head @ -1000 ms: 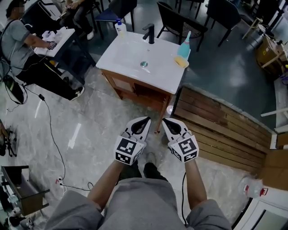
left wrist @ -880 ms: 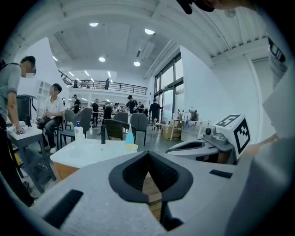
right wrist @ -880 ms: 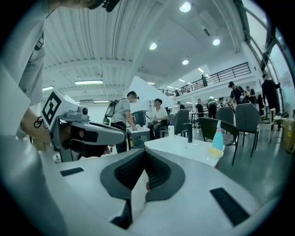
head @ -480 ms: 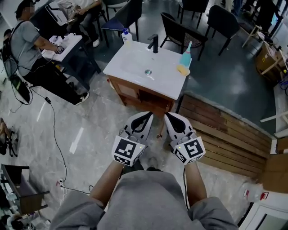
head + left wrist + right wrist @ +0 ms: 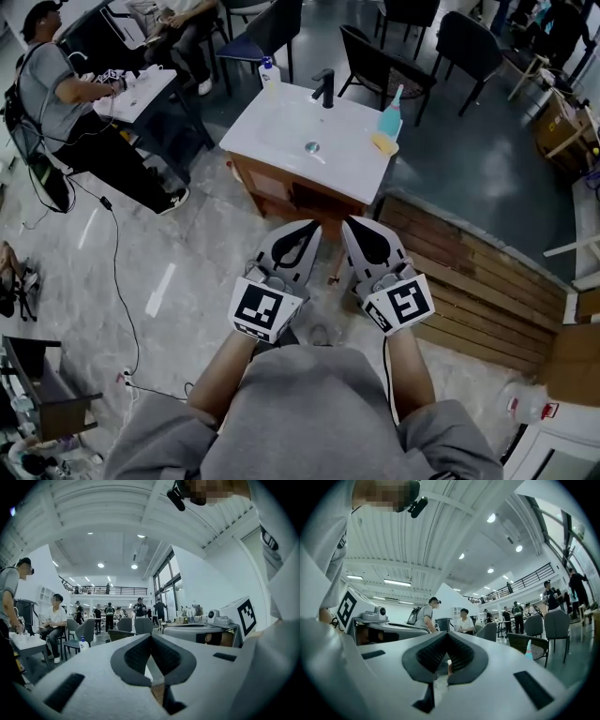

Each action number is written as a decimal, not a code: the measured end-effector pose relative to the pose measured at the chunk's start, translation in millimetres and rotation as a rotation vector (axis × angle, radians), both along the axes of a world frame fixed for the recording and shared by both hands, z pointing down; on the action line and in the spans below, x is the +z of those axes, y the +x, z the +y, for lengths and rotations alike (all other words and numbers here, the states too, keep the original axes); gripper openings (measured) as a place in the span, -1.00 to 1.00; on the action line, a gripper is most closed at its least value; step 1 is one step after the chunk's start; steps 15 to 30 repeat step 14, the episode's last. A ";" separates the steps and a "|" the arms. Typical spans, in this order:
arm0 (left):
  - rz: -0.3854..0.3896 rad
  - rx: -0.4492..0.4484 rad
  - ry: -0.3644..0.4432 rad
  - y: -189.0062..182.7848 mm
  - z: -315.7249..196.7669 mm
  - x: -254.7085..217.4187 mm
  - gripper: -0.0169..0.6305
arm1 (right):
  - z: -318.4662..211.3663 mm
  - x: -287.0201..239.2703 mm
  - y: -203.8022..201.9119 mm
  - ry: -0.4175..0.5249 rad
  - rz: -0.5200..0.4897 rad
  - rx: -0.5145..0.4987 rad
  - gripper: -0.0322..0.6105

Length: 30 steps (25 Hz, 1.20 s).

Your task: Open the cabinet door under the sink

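Note:
The sink vanity has a white top (image 5: 281,127) with a black faucet (image 5: 324,87), and a brown wooden cabinet door (image 5: 267,185) below it. My left gripper (image 5: 311,228) and right gripper (image 5: 348,224) are held side by side in front of the cabinet, a short way from its front, touching nothing. Each one's jaws meet at the tip, with nothing between them. The left gripper view shows its shut left gripper (image 5: 151,636) pointing across the room. The right gripper view shows the right gripper (image 5: 447,635) the same way. The cabinet is hidden in both gripper views.
A soap bottle (image 5: 271,73), a teal bottle (image 5: 389,118) and a yellow sponge (image 5: 379,142) stand on the sink top. A wooden slatted platform (image 5: 469,272) lies to the right. A seated person (image 5: 56,89) at a table and a floor cable (image 5: 117,272) are on the left, with chairs (image 5: 375,56) behind the sink.
The vanity has drawn closer and higher in the head view as the person stepped toward it. Both grippers rose slightly toward the cabinet and stayed shut.

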<state>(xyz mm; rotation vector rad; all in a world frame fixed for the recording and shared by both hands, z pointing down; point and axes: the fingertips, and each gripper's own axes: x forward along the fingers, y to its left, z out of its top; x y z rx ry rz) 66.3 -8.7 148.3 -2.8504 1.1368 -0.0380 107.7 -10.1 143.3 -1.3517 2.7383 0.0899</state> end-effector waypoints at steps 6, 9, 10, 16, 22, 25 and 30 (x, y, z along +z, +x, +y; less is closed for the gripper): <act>0.001 -0.003 0.000 1.6 -0.7 -1.3 -0.92 | 0.1 -0.4 0.8 0.003 -0.007 -0.002 -0.88; 0.000 -0.002 -0.002 1.7 -1.8 -0.7 -0.92 | -0.2 -0.8 1.5 0.006 -0.006 0.001 -0.88; 0.000 -0.001 -0.005 1.7 -2.0 0.1 -0.92 | -0.5 -0.8 1.8 0.007 -0.007 0.002 -0.88; 0.003 0.000 -0.008 1.6 -4.5 1.9 -0.92 | -2.9 -1.7 2.7 0.012 -0.008 0.006 -0.88; 0.003 0.000 -0.008 1.6 -4.5 1.9 -0.92 | -2.9 -1.7 2.7 0.012 -0.008 0.006 -0.88; 0.003 0.000 -0.008 1.6 -4.5 1.9 -0.92 | -2.9 -1.7 2.7 0.012 -0.008 0.006 -0.88; 0.003 0.000 -0.008 1.6 -4.5 1.9 -0.92 | -2.9 -1.7 2.7 0.012 -0.008 0.006 -0.88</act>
